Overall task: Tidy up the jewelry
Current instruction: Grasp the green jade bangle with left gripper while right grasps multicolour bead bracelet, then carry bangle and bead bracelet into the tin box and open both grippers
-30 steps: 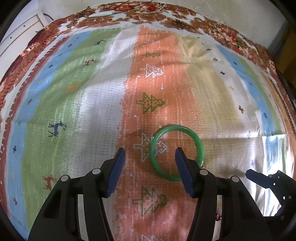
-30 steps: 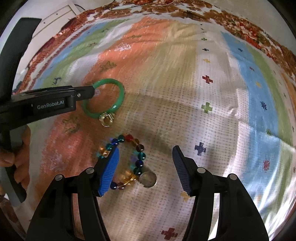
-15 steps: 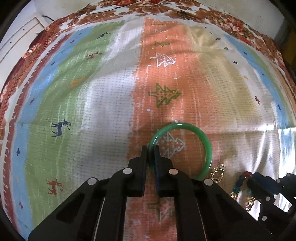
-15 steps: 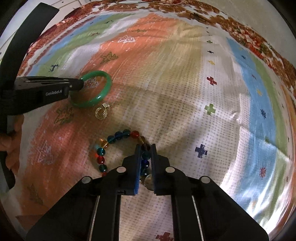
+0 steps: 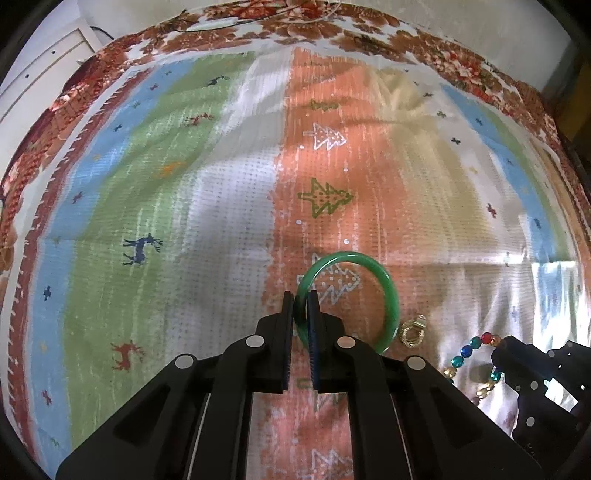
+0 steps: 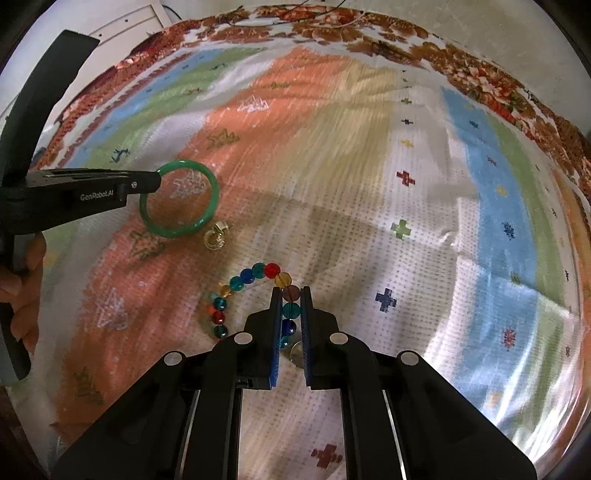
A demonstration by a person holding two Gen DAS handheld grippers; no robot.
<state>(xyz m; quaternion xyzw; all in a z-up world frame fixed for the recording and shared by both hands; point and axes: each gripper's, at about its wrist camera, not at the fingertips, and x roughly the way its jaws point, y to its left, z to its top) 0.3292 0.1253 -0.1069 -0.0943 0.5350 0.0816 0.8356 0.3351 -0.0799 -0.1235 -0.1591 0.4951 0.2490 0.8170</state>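
Observation:
A green bangle (image 5: 389, 291) lies on the striped cloth. My left gripper (image 5: 301, 297) is shut on the bangle's near left rim; it also shows in the right wrist view (image 6: 157, 181) at the bangle (image 6: 207, 216). A bracelet of coloured beads (image 6: 242, 278) lies near the middle of the right wrist view. My right gripper (image 6: 290, 293) is shut on its right side. A gold ring (image 6: 216, 238) lies between bangle and bracelet, also in the left wrist view (image 5: 413, 332). A small round silver piece (image 6: 295, 352) sits between the right fingers, partly hidden.
The striped cloth (image 5: 184, 221) with trees and deer covers the whole surface, with a floral border (image 5: 332, 26) at the far edge. A white cabinet (image 5: 44, 62) stands at the far left. The right gripper's body (image 5: 535, 373) shows at the lower right of the left wrist view.
Both grippers were open one second ago. The left one has shut on the green bangle and the right one on the bead bracelet. Both have stayed shut since half a second ago.

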